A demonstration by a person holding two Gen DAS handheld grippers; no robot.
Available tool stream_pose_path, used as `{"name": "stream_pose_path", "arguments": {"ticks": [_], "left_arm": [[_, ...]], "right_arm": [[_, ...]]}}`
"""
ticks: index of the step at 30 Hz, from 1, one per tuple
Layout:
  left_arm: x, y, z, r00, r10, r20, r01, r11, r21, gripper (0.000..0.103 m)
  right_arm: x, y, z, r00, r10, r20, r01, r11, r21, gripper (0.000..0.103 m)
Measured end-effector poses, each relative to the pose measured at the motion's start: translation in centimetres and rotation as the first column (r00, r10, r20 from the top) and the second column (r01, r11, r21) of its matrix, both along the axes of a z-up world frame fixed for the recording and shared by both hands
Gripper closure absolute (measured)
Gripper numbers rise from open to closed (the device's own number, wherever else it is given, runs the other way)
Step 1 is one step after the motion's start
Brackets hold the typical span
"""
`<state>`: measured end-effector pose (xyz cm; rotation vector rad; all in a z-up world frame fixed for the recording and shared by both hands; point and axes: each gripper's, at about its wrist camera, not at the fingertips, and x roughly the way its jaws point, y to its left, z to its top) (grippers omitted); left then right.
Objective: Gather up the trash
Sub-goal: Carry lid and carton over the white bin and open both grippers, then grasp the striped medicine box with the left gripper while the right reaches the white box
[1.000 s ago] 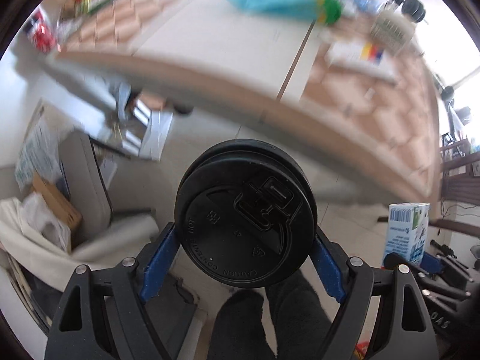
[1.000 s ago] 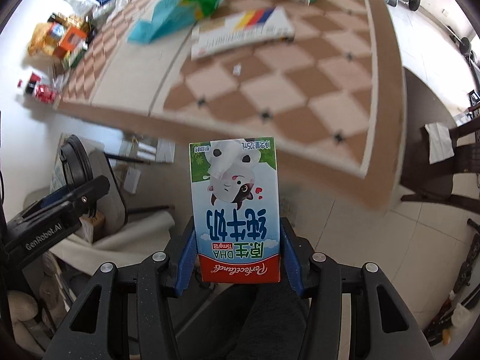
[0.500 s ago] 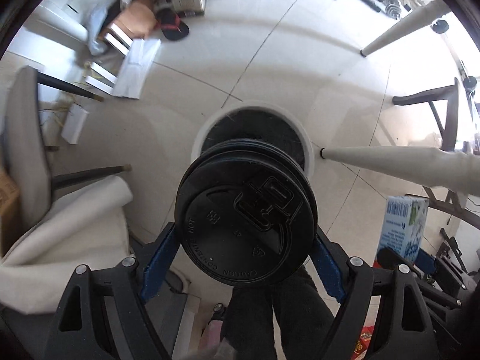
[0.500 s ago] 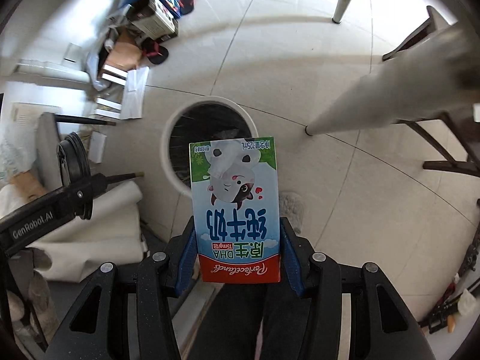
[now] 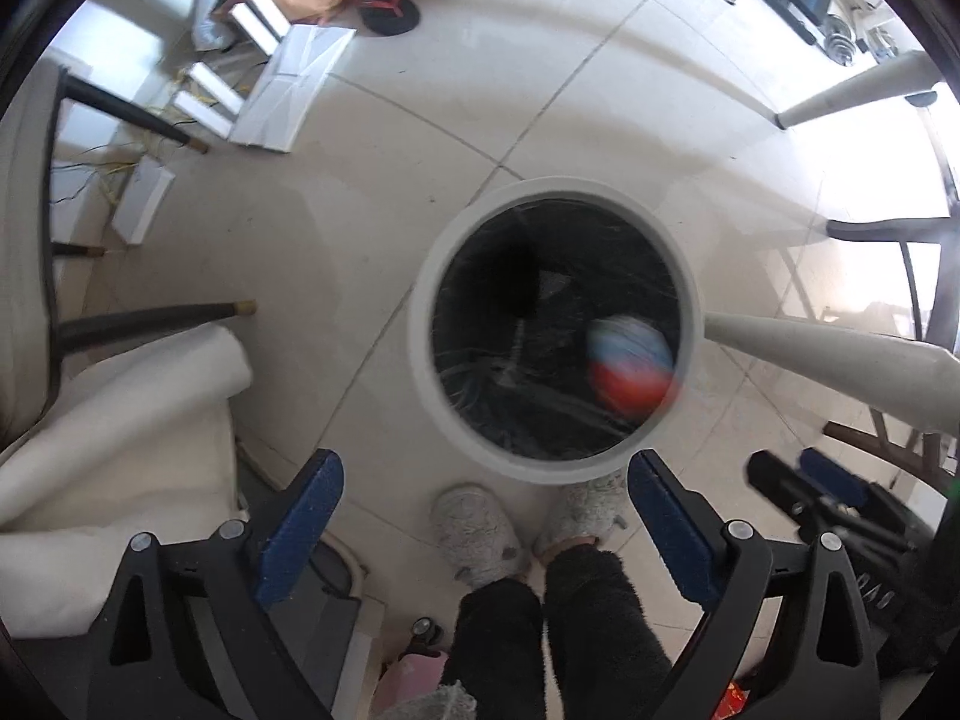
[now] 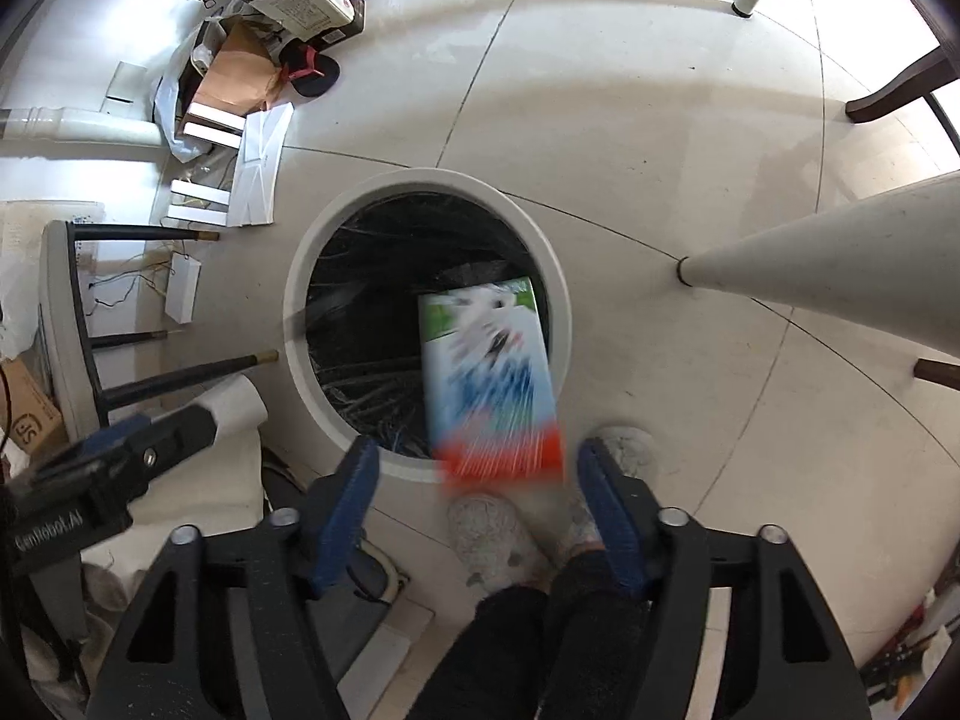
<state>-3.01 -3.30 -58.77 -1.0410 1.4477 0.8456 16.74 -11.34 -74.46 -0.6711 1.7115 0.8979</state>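
A white round trash bin (image 5: 420, 324) with a black liner stands on the floor under both grippers; it also shows in the right wrist view (image 6: 300, 276). My left gripper (image 5: 483, 516) is open and empty above the bin's near rim. A dark round blur inside the bin (image 5: 510, 282) looks like the black cup lid. My right gripper (image 6: 477, 504) is open. The milk carton (image 6: 489, 378) is blurred, in free fall just beyond its fingers over the bin's near edge. The carton also shows in the left wrist view (image 5: 630, 375) inside the bin opening.
A white table leg (image 6: 840, 264) slants to the right of the bin. A chair with dark legs (image 5: 150, 318) and white cloth (image 5: 120, 420) is on the left. Boxes, papers and a sandal (image 5: 384, 6) lie on the floor beyond. The person's slippered feet (image 5: 480, 528) stand by the bin.
Both grippers opened over the bin. The black lid left the left gripper and the milk carton left the right gripper; both are dropping into the bin.
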Motion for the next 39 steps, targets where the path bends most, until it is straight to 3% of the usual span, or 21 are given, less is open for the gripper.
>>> {"name": "stream_pose_path", "arguments": {"ticks": [3,5,9,14,28,34,39], "left_arm": [[-1.0,-0.5,1.3,0.999,0.001,-0.047,0.002,0.999,0.051,0.006],[-1.6,-0.7,2.2,0.997,-0.002,-0.071,0.008,0.996,0.085,0.006],[-2.8,-1.5,4.7,0.993,-0.001,-0.114,0.014,0.993,0.115,0.006],[-3.5,-2.8,9.1,0.993,-0.009,-0.119,0.023,0.993,0.119,0.006],[-4.5,-6.1,24.8,0.999,-0.023,-0.042,0.029,0.988,0.151,0.006],[-4.1,-6.8,32.6,0.999,-0.051,0.014,0.046,0.969,0.243,0.006],[-0.2,-5.5,37.9,0.989,-0.146,0.037,0.123,0.924,0.361,0.006]], "right_arm": [[-0.3,0.3,0.3,0.999,0.012,0.035,-0.011,1.0,-0.015,0.014],[-0.9,0.9,0.8,0.998,0.027,0.064,-0.026,0.999,-0.024,0.0],[-1.4,1.0,3.3,0.984,0.065,0.169,-0.056,0.997,-0.056,0.0],[-1.5,0.8,8.3,0.974,0.08,0.211,-0.073,0.996,-0.043,0.0],[-2.9,-1.8,27.2,0.968,0.085,0.235,-0.097,0.995,0.039,0.0],[-2.9,-2.4,35.7,0.976,0.064,0.208,-0.087,0.991,0.104,0.0],[0.1,-1.8,42.2,0.984,-0.007,0.176,-0.025,0.984,0.176,0.0]]}}
